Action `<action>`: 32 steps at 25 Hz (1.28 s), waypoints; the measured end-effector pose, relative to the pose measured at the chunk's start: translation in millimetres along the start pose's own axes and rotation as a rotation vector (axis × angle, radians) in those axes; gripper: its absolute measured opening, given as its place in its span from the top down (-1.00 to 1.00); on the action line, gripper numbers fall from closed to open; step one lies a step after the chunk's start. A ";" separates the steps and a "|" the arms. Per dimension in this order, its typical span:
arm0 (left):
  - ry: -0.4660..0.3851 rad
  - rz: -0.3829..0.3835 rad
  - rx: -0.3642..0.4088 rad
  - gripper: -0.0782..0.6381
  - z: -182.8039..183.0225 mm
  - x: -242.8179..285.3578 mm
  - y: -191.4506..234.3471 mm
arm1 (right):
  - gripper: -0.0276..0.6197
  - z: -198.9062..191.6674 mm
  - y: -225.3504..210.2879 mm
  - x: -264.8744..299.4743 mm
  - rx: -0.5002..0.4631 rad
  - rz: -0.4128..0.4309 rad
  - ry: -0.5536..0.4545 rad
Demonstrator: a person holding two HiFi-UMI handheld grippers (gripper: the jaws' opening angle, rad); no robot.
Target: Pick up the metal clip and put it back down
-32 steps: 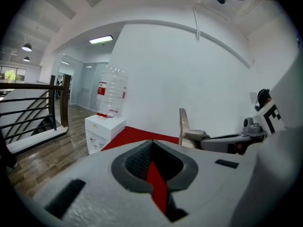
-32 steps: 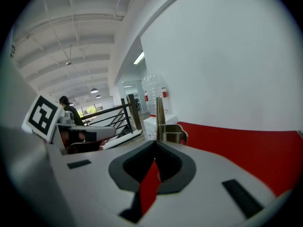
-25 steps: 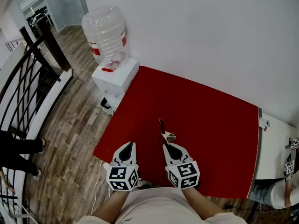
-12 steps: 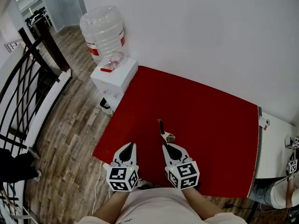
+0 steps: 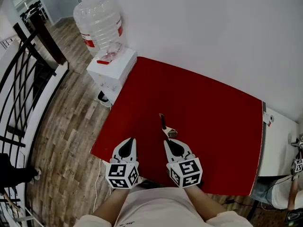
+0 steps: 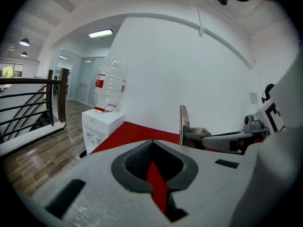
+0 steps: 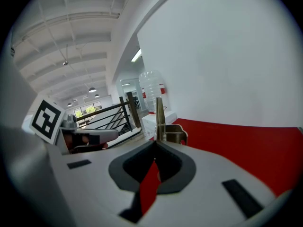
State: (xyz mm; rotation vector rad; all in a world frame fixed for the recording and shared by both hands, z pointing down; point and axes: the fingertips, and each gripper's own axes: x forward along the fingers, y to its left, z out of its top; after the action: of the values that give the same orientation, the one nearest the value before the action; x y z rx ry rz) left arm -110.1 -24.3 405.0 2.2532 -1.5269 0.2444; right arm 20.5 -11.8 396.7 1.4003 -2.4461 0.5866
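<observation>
On the red table (image 5: 208,103), the metal clip (image 5: 165,126) sits near the front edge with one long handle sticking up. My right gripper (image 5: 167,142) is shut, and its tips meet at the clip's near end. From the right gripper view the clip (image 7: 160,115) rises straight off the closed tips (image 7: 155,144). My left gripper (image 5: 130,141) lies parallel a little to the left, shut and empty. In the left gripper view, past its closed tips (image 6: 151,142), the clip (image 6: 183,123) stands at the end of the right gripper's finger (image 6: 222,140).
A white water dispenser (image 5: 112,66) with a clear bottle (image 5: 97,19) stands against the table's far left corner. A dark stair railing (image 5: 21,86) runs along the left over wooden floor. A white table (image 5: 279,145) adjoins the red one on the right.
The head view has shifted a little. Both grippers and the clip keep their places on the table. A dark-clad person at the left edge has moved mostly out of view.
</observation>
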 end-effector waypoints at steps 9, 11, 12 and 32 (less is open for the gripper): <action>0.007 -0.008 0.001 0.76 -2.9 32.5 14.8 | 0.88 -13.5 -16.8 32.3 0.047 -0.011 0.029; 0.011 -0.006 0.012 0.76 -5.1 39.7 19.3 | 0.88 -17.5 -22.5 40.6 0.067 -0.016 0.036; 0.013 -0.005 0.014 0.76 -6.2 43.7 22.1 | 0.88 -19.1 -25.4 45.4 0.079 -0.017 0.039; 0.120 -0.017 -0.009 0.76 -68.9 92.7 44.4 | 0.89 -100.2 -72.5 146.7 0.496 0.031 0.168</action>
State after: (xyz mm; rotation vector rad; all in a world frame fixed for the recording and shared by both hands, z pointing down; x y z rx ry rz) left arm -109.6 -87.8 511.1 2.2016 -1.4438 0.3598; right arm 12.4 -109.4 561.8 1.4045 -2.2811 1.3311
